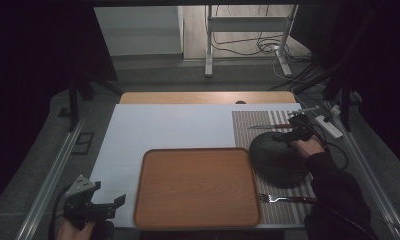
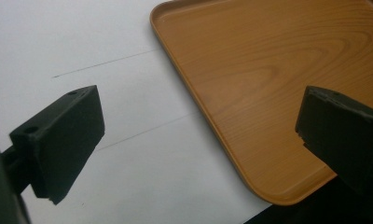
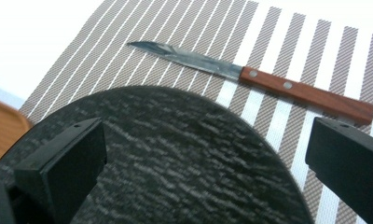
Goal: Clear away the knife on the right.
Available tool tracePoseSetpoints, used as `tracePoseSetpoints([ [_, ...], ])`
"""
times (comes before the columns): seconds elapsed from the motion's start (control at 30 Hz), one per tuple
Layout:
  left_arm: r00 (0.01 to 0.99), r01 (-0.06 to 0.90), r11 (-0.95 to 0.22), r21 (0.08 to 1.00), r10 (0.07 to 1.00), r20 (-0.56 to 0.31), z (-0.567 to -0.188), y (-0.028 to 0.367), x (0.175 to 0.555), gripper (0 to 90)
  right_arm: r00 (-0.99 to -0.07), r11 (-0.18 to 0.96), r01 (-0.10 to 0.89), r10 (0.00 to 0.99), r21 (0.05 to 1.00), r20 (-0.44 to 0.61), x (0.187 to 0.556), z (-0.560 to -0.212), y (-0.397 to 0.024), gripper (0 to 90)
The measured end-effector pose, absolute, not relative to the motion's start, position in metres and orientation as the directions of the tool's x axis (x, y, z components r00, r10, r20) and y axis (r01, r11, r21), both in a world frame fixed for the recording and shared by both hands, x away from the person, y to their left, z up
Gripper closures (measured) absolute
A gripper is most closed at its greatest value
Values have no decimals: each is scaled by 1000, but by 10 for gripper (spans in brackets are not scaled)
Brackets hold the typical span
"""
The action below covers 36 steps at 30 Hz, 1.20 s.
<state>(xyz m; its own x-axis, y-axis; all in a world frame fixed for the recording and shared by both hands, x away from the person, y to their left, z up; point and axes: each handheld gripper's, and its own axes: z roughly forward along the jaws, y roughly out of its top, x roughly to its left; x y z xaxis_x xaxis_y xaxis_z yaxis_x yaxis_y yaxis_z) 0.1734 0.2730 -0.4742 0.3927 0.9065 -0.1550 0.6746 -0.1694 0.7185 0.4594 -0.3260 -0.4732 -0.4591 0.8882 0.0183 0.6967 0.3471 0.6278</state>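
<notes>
1. The right gripper point(image 1: 294, 131) hovers over the far edge of the dark plate point(image 1: 279, 160), its jaws spread wide and holding nothing; in the right gripper view the two black jaws frame the plate point(image 3: 175, 154) with the knife point(image 3: 250, 74) lying just beyond it.
2. The step in hand looks like a reach for the knife point(image 1: 270, 126), which rests on the striped mat point(image 1: 248, 125) at the table's right, just past the plate and apart from it.
3. In the high view the knife's long axis runs roughly side to side across the table: the blade points toward the person's left, the brown wooden handle toward the right, under the gripper.
4. The next move would likely call for carrying the open jaws past the plate rim, lowering them astride the riveted handle, across its long axis, and closing there rather than on the thin blade.
5. The knife lies flat on the mat, so a low, level approach seems needed to get the jaws around the handle.
6. The left gripper point(image 1: 100, 205) waits at the near left corner, jaws parted and empty, over the white sheet point(image 2: 105, 93) just beside the wooden tray point(image 2: 268, 84).
7. A fork point(image 1: 283, 199) lies on the mat's near edge, tines toward the tray point(image 1: 198, 185), well apart from the knife.
</notes>
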Motion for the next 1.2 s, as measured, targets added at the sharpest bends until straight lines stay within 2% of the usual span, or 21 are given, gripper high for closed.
tracePoseSetpoints([
  [0.43,391,676,-167,717,907,-158,-474,273,174,20,-408,304,720,913,624,26,483,-473,-330,0],
  [0.67,390,677,-165,717,907,-159,-474,273,174,20,-370,298,721,929,625,-16,499,-474,-335,0],
  [1.07,388,679,-158,717,906,-168,-475,274,174,20,-338,282,749,941,600,-20,522,-481,-345,0],
  [1.17,388,679,-158,717,906,-168,-475,274,174,20,-335,282,748,942,601,-26,524,-481,-345,53],
  [1.2,388,679,-158,717,906,-168,-475,274,174,20,-336,286,745,941,603,-33,527,-480,-347,167],
])
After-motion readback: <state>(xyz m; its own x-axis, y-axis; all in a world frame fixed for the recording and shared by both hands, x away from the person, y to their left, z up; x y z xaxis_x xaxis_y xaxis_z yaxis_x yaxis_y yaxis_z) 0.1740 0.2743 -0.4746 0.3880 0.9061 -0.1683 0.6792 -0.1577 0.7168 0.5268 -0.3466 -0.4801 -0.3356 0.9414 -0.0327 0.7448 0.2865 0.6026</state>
